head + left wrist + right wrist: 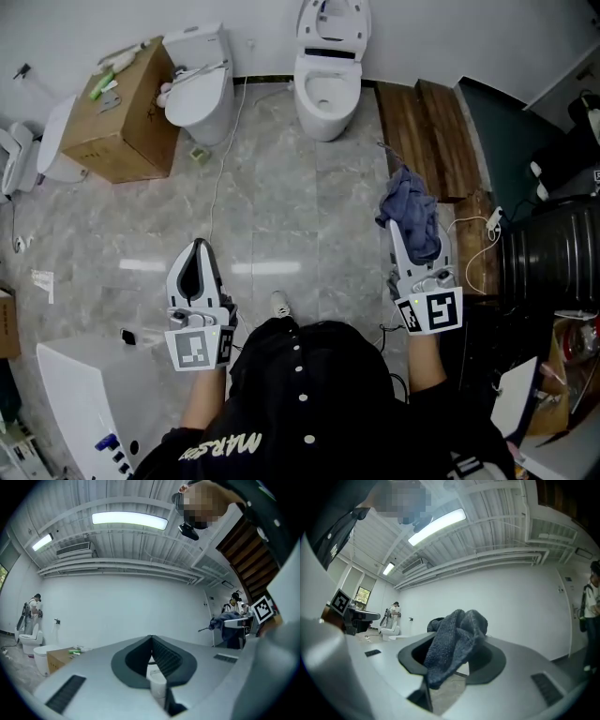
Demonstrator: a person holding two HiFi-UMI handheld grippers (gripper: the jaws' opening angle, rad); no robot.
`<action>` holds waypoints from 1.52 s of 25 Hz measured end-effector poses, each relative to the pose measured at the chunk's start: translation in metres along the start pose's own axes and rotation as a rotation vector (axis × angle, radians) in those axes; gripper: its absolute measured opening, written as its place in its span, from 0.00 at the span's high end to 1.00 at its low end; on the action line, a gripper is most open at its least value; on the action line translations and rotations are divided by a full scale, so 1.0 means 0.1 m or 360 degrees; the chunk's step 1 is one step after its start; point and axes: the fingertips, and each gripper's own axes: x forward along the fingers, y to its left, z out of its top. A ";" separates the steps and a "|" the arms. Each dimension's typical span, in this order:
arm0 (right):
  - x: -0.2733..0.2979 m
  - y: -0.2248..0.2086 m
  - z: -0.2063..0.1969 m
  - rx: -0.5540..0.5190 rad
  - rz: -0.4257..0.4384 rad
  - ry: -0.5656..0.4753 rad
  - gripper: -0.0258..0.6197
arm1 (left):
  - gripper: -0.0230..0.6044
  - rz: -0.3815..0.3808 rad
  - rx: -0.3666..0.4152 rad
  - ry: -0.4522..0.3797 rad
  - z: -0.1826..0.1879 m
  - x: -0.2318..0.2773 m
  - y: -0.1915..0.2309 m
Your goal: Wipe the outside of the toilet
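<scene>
Two white toilets stand against the far wall: one with its lid up (328, 86), straight ahead, and another (200, 89) left of it. My right gripper (394, 228) is shut on a blue-grey cloth (412, 211), which bunches over the jaw tips and hangs down in the right gripper view (454, 641). My left gripper (198, 246) is held low at the left, its jaws closed tip to tip with nothing between them. In the left gripper view, a white toilet (157, 682) shows through the opening behind that gripper's (151, 639) joined tips. Both grippers are well short of the toilets.
A cardboard box (122, 111) with bottles on top stands beside the left toilet. Wooden planks (433, 131) lie along the right, and a black bin (555, 251) stands below them. A white unit (80, 394) sits at lower left. A thin cable (217, 178) crosses the marble floor.
</scene>
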 end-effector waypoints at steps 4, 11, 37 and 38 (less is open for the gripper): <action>0.16 0.10 0.00 -0.0007 -0.0067 0.0004 0.70 | 0.95 -0.0075 0.0011 -0.0007 -0.03 0.21 0.22; 0.29 0.09 -0.04 -0.0017 -0.0139 0.0022 0.70 | 0.95 -0.0171 -0.0026 0.0018 -0.11 0.55 0.30; 2.28 -2.09 -0.69 0.0036 -0.0179 -0.0019 0.69 | 0.95 -0.0221 0.0024 0.0034 -0.35 3.59 -0.33; 2.33 -2.18 -0.70 0.0038 -0.0174 -0.0021 0.69 | 0.95 -0.0213 0.0020 0.0040 -0.37 3.66 -0.36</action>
